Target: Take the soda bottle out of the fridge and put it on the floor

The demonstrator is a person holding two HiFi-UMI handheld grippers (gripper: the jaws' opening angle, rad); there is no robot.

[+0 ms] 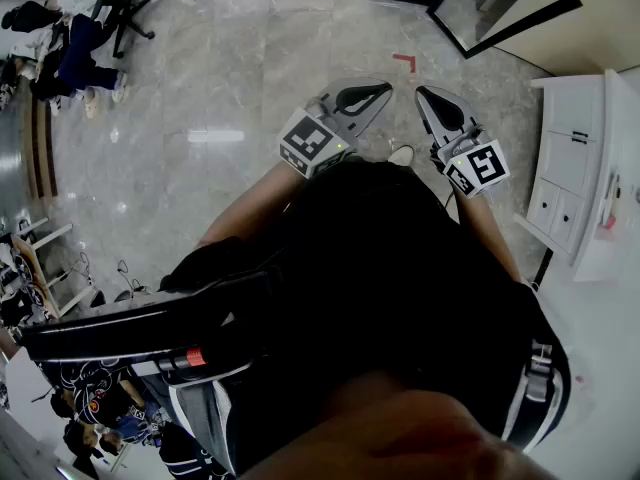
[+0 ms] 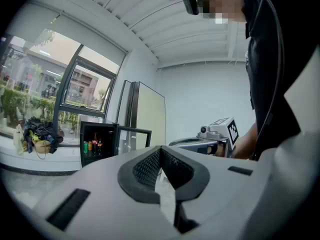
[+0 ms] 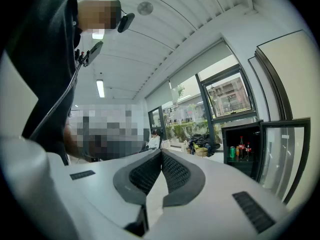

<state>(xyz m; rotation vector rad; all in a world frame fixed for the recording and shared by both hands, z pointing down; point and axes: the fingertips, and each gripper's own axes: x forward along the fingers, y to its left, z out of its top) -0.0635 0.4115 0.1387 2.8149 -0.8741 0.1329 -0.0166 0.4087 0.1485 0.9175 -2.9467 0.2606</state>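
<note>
Left gripper [image 2: 161,151]: jaws together at the tips with nothing between them. It is held out in front of the person's body, just beside the other gripper.
Right gripper [image 3: 161,153]: jaws likewise pressed tip to tip and empty.
Floor [image 1: 220,88]: pale polished stone below both grippers, with bare room for setting something down.
Fridge [image 3: 239,134]: a small dark cabinet by the window, well apart from both grippers. Its glass door [image 3: 280,156] is swung open, so the shelf can be reached.
Soda bottle [image 3: 241,145]: stands upright on the shelf inside the fridge. It is dark with a red band and a narrow neck.
Neighbours: a second bottle [image 3: 248,149] of the same kind stands just beside it, and cans [image 3: 232,152] stand on its other side.
Weight: probably full, so fairly heavy for its size and bottom-heavy once lifted.
Surface: likely smooth and round, and possibly cold and damp from the fridge, so it may slip or turn between flat pads. It is too small in the views to tell plastic from glass.
Where to hold: judged best around the straight body at the red band. The neck would let the bottle swing.
Before the grasp: the jaws must open wider than the body.
Risk: the second bottle and the cans crowd the approach, and a jaw could knock one over.
</note>
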